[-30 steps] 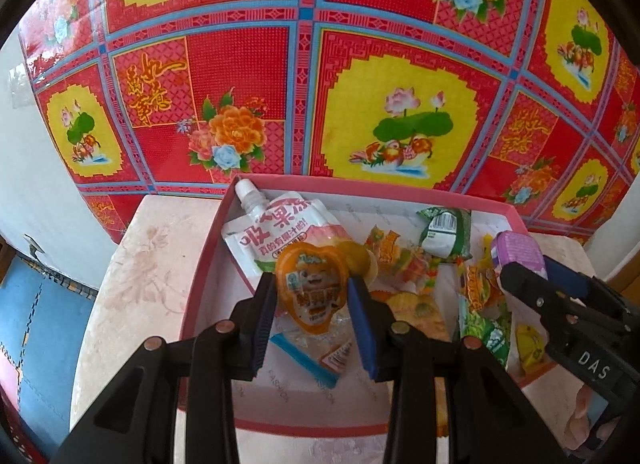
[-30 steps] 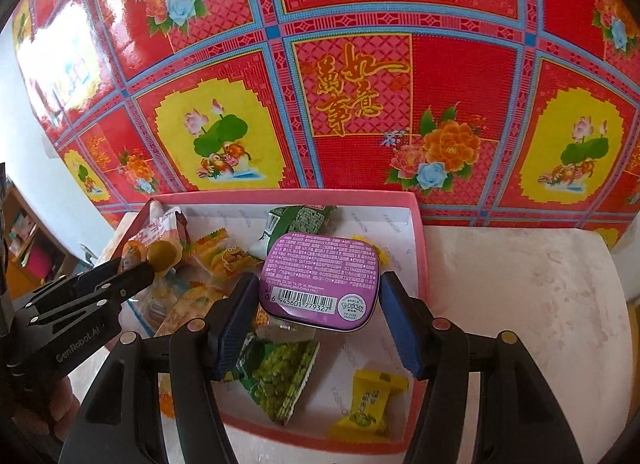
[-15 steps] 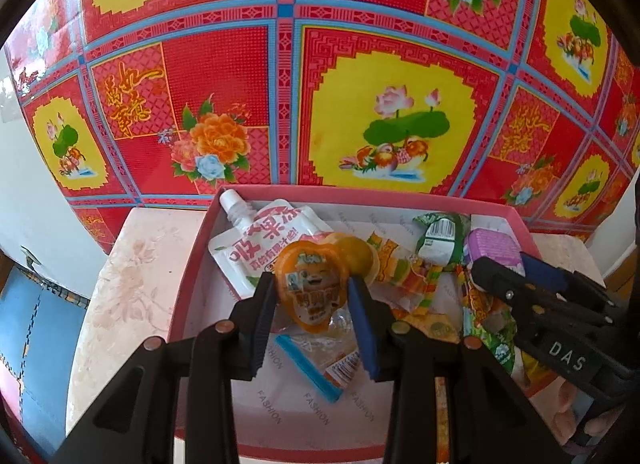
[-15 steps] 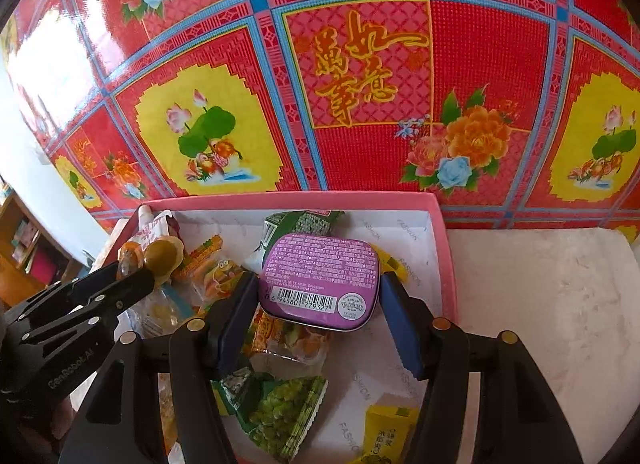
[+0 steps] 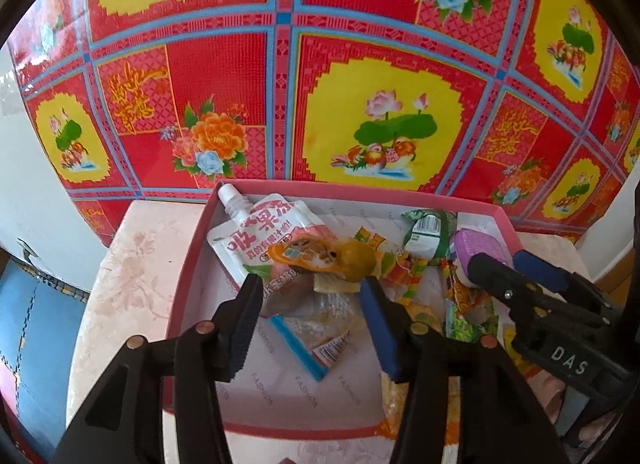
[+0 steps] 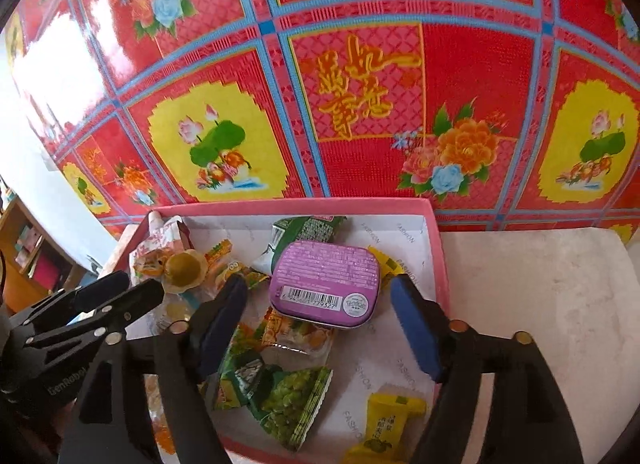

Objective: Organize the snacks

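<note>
left gripper: fingers opening, orange jelly cup lying free on white pouch | right gripper: fingers opening, clear of purple tin resting on snacks | both inside pink box on table

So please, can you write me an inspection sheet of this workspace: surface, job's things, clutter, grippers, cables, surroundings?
Surface: pale marbled table, bare to the right of the box.
Job's things: pink box holding the snacks; purple tin lying on other packets; orange jelly cup on the white spout pouch; green packet; yellow candy.
Clutter: nothing seen outside the box.
Grippers: left gripper opening, jelly cup released beyond its tips; right gripper opening, tin between the jaws, pads off it.
Cables: nothing seen.
Surroundings: red floral cloth behind; wooden shelf at left.
</note>
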Demonstrator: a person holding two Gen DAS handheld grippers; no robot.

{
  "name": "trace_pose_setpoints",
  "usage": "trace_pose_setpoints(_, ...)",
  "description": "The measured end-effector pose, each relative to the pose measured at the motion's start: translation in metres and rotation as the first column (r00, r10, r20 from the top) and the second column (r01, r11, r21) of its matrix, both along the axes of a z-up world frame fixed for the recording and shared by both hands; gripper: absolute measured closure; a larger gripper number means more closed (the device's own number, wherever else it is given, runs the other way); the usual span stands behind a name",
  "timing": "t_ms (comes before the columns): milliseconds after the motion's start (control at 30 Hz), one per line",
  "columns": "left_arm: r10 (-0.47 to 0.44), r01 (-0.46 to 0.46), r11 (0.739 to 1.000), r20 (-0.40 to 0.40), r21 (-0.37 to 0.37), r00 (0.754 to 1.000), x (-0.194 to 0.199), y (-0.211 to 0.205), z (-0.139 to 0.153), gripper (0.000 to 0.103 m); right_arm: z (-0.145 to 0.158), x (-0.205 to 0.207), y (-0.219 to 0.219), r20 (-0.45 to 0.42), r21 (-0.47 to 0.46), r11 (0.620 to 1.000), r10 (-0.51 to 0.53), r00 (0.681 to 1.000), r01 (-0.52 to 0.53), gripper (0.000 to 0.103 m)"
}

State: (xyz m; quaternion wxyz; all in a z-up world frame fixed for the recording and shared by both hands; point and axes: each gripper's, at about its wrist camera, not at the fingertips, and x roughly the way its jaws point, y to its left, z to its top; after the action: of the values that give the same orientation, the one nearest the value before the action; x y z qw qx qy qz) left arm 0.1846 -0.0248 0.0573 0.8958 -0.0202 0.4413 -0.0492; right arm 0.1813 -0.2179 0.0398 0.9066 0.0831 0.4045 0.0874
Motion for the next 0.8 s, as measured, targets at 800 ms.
trace_pose_setpoints(800,0.006,-0.006,1.0,0.047,0.003,0.999,-0.065,0.004,0.035,0.033,0.029,-0.074,0.014,0.014,-0.02,1.0,-0.007,1.0,0.007,0.024)
